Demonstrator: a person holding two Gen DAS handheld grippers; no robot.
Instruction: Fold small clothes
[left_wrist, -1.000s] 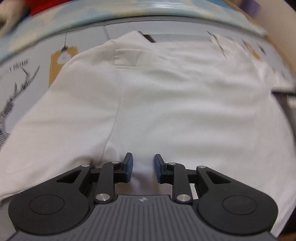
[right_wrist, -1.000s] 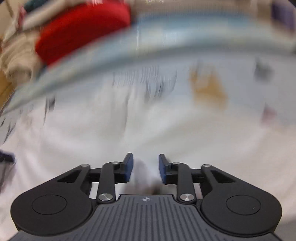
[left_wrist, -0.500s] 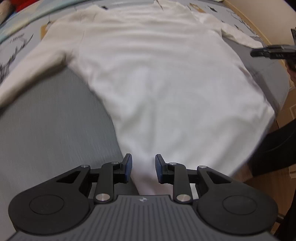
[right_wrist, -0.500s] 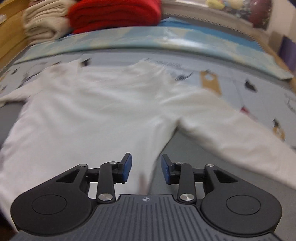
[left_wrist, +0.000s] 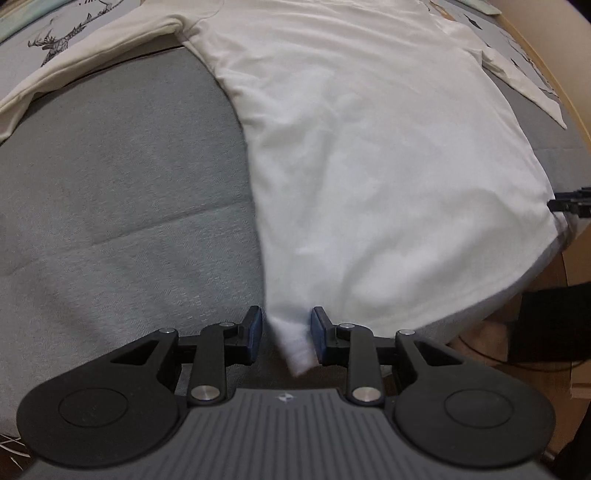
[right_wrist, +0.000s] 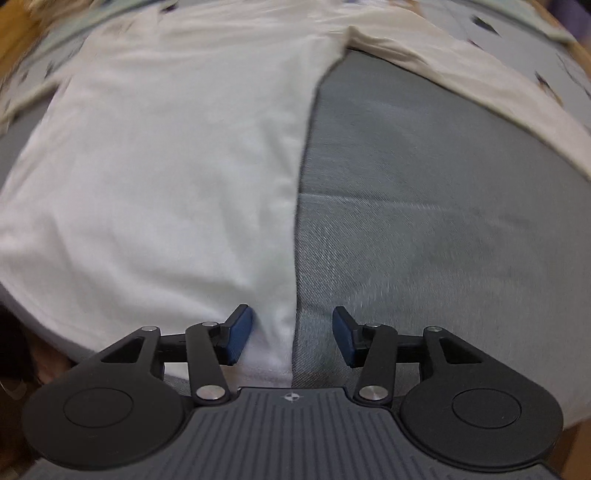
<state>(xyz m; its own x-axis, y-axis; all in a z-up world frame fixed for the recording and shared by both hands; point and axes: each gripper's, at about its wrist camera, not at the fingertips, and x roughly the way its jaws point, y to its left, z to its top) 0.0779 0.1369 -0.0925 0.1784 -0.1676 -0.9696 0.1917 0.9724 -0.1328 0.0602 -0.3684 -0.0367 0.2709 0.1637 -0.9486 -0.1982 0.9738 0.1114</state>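
I have the white long-sleeved shirt (left_wrist: 369, 147) spread flat on the grey bed cover (left_wrist: 110, 184), body toward me and sleeves out to either side near the patterned sheet (left_wrist: 55, 29).

Left gripper (left_wrist: 286, 336): the fingers stand at a narrow gap with the lower left hem corner between them. The cloth lies against the right pad but not the left, so I judge this as no firm pinch.

Right gripper (right_wrist: 291, 338): the fingers have just been opening and now stand wide. The right side edge of the shirt lies between them, ungripped.

Handling, as I judge it: the fabric is light, soft and limp. It will sag and crease if lifted from one point. I should take it at the hem corners or shoulder seams, both sides together, pinching all layers, and keep the cloth low over the cover.
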